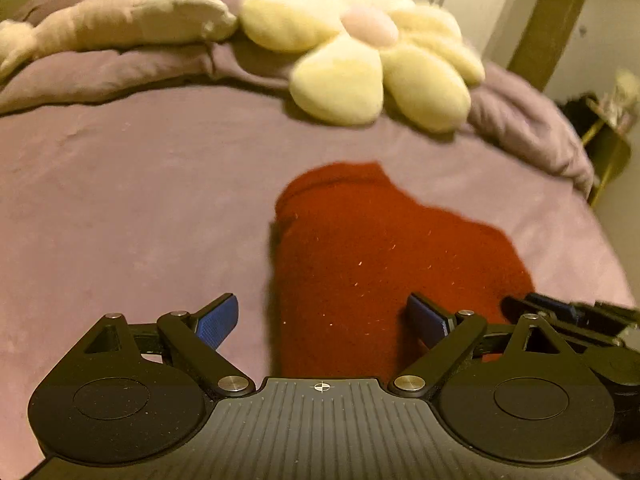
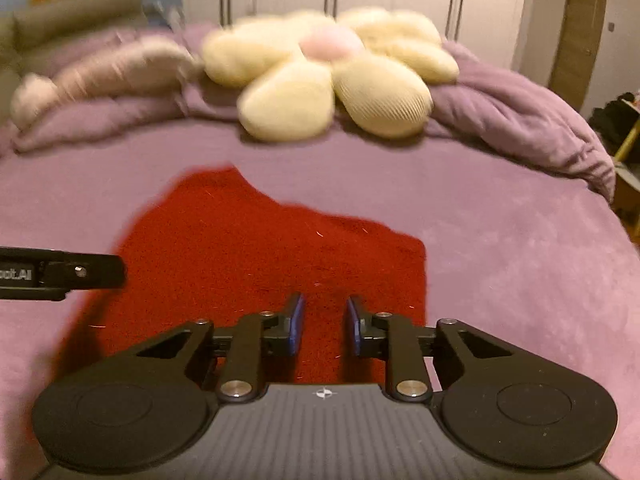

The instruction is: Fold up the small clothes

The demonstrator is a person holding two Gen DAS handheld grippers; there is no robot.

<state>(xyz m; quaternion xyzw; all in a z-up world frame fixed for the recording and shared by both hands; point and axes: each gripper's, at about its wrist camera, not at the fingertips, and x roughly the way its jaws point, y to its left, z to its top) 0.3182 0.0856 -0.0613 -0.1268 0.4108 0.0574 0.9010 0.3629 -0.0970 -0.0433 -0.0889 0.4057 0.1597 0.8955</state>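
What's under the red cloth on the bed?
The red cloth lies flat on the purple bedcover, which shows all around its edges. Whatever sits directly beneath the cloth is covered, so nothing else can be seen there.

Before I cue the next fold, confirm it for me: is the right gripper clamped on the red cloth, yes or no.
No: the right gripper has its jaws apart with a gap between them, above the red cloth without pinching it.

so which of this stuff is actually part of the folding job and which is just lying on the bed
Part of the job:
- red garment, lying flat on the purple bedspread
- left gripper, open
- right gripper, open, a narrower gap

Just lying about:
- flower-shaped plush cushion
- long cream plush beside it
- bunched purple duvet behind them
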